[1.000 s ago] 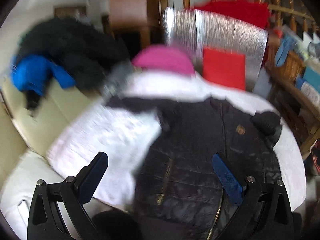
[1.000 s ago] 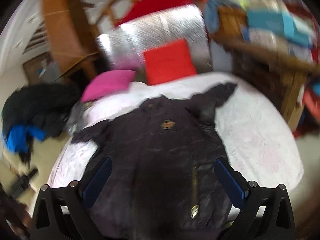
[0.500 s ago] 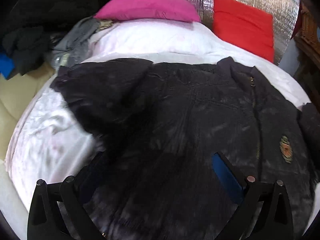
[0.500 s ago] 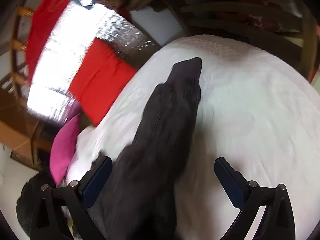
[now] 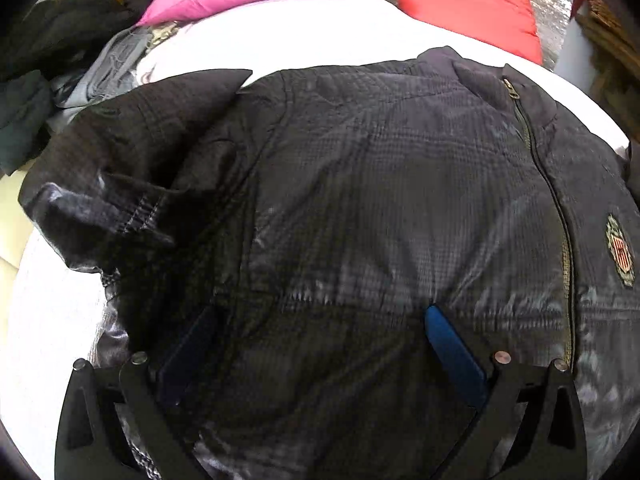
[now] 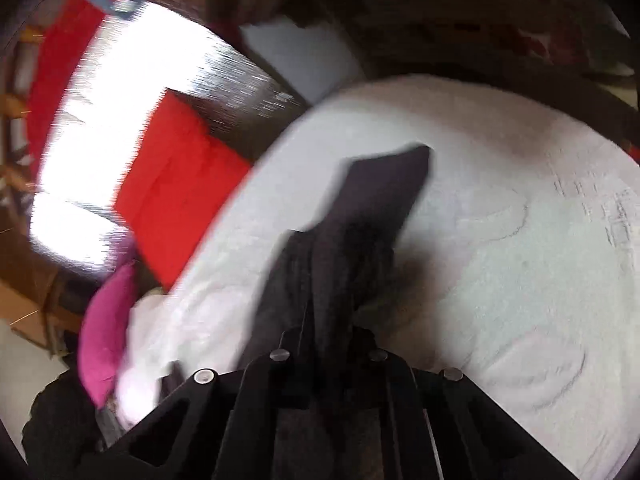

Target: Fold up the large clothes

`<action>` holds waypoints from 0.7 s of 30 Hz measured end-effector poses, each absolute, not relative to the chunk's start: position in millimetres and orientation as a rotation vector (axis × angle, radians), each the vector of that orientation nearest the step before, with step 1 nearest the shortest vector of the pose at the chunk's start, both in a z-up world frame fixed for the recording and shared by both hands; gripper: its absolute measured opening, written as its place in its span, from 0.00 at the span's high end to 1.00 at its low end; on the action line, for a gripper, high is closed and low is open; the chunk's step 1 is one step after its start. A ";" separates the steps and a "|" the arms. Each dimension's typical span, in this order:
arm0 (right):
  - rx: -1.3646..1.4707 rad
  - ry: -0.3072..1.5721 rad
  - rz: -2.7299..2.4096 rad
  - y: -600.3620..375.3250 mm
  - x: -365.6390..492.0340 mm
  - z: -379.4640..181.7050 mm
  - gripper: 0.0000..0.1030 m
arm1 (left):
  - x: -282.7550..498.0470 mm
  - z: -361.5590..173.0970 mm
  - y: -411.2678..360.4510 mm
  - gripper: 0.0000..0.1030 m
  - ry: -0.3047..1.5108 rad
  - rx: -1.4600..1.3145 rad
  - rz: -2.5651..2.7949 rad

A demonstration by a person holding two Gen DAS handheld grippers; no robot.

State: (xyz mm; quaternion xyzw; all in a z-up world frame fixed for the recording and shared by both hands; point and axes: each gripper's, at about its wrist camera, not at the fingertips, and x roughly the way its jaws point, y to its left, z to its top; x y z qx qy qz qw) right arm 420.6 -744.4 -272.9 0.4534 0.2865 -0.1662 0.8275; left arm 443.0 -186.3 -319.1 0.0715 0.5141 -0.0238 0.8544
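On bed (image 6: 500, 280) | right gripper (image 6: 330, 328) pinching sleeve (image 6: 360, 220) (just closed) | left gripper (image 5: 320, 332) spread

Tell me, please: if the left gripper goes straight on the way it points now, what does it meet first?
Most likely the black jacket. The left gripper stands open just above its front panel, maybe already touching; depth is unclear.
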 end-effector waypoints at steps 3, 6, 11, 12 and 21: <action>0.906 0.541 -0.258 -702.3 406.9 -229.5 0.92 | 441.8 -316.1 -183.0 0.00 1.118 0.162 -0.087; 0.868 0.498 -0.152 -654.2 398.4 -191.2 0.92 | 442.1 -302.1 -168.1 0.00 1.133 0.127 -0.110; 0.751 0.535 0.013 -536.4 404.1 -154.0 0.92 | 434.5 -245.7 -118.3 0.00 0.955 0.044 -0.054; 0.737 0.547 0.027 -520.6 407.2 -155.8 0.92 | 432.4 -237.3 -109.7 0.00 0.917 0.050 -0.029; 0.773 0.871 0.188 -374.9 445.5 -270.4 0.87 | 426.0 -213.9 -42.4 0.00 0.782 0.000 0.083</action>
